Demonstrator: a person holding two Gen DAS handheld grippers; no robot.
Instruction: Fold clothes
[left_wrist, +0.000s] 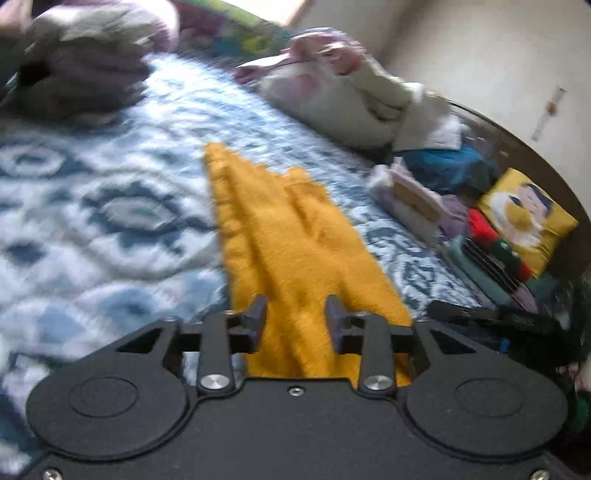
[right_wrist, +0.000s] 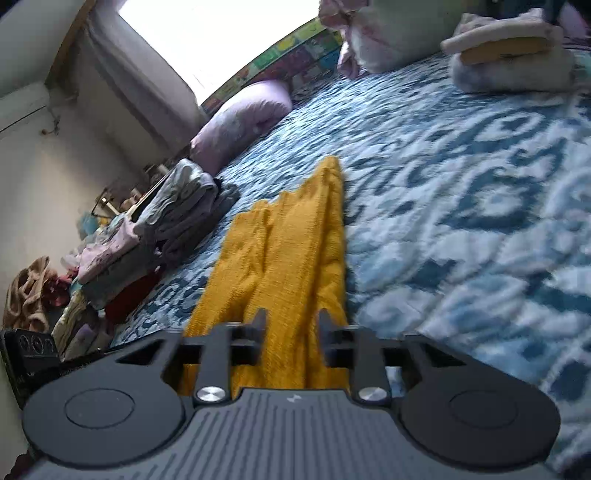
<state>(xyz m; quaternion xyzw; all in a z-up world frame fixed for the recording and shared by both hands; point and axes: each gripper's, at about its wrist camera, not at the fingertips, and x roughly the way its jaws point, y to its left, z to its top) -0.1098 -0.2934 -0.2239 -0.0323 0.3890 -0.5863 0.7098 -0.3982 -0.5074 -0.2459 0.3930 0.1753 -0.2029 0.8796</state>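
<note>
Left gripper (left_wrist: 295, 314): jaws part-open with mustard cloth bunched between them; they seem to pinch it, though the frame is blurred.
Right gripper (right_wrist: 291, 326): jaws at a similar gap, the same cloth running up between them, apparently gripped.
Nearer hand: neither; each of the 2 grippers holds its own part of the near edge.
Yellow garment (left_wrist: 291, 236): a mustard knit, gathered into lengthwise ridges near the jaws.
Long axis: runs straight ahead from both grippers, near edge lifted, far end narrowing to a point on the bed (left_wrist: 110, 206).
Far end (right_wrist: 330, 166): appears to rest on the blue-and-white quilt; its edge looks ragged or ribbed.
Fold direction: in my judgement, the held edge should travel forward along that axis, toward the far end.
Beyond: folded stacks (right_wrist: 173, 218) lie well apart near the bed's edge.
</note>
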